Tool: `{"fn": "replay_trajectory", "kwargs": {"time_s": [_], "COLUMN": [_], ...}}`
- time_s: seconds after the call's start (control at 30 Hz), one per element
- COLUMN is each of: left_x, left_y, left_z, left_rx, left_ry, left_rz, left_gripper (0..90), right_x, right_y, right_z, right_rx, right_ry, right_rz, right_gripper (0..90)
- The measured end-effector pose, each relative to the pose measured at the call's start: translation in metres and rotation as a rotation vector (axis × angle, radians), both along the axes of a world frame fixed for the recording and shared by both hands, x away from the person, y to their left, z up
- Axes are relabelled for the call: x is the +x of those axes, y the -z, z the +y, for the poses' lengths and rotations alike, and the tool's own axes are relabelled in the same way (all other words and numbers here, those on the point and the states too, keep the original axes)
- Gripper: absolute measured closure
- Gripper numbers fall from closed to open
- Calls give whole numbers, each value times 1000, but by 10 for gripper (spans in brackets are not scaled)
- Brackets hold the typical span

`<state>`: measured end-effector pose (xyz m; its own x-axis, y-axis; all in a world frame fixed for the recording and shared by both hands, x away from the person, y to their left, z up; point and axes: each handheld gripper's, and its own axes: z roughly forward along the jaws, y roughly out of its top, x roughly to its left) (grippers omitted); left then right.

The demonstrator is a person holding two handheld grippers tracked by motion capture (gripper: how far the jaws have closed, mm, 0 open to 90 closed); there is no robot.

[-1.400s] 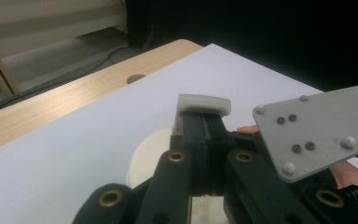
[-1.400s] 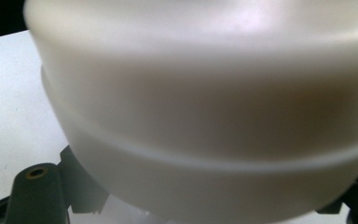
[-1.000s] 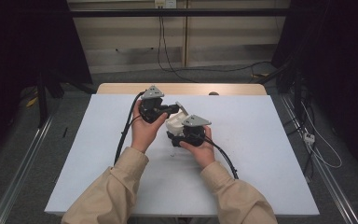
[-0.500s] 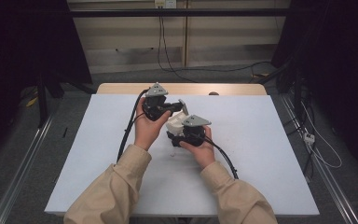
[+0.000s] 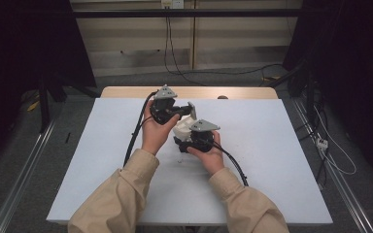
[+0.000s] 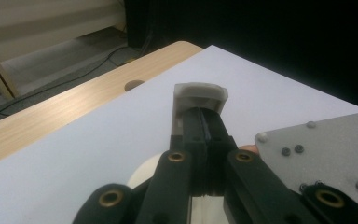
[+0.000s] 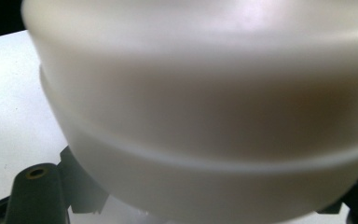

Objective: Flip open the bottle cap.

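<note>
One white container [image 5: 182, 129], one small translucent cap [image 6: 200, 95]. No legible writing. Right gripper [image 5: 184, 141]: jaws pinching container from below, container body close against its camera. Left gripper [image 5: 190, 110]: jaws pressed together on cap, above surface [image 5: 272, 145]. Left gripper shifted slightly right versus earlier frame; right unchanged.

Container [image 5: 183, 129] sitting mid-table [image 5: 272, 160], btwn grippers: left gripper [image 5: 190, 109] lying just behind it, to the left; right gripper [image 5: 180, 141] pressing on its near side. Small piece [image 6: 200, 95] sitting in left jaws.
</note>
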<state>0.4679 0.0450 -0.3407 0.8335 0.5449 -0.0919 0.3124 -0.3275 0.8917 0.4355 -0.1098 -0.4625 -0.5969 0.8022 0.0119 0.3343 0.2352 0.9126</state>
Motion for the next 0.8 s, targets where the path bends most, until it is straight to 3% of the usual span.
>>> {"fn": "replay_trajectory", "kwargs": {"time_s": [0.8], "left_x": [9], "left_y": [0], "left_z": [-11], "left_rx": [16], "left_ry": [-4], "left_rz": [1], "left_gripper": [900], "right_x": [0], "right_y": [0], "right_z": [0], "right_rx": [1], "right_ry": [-1], "right_rz": [1], "right_gripper": [187]}}
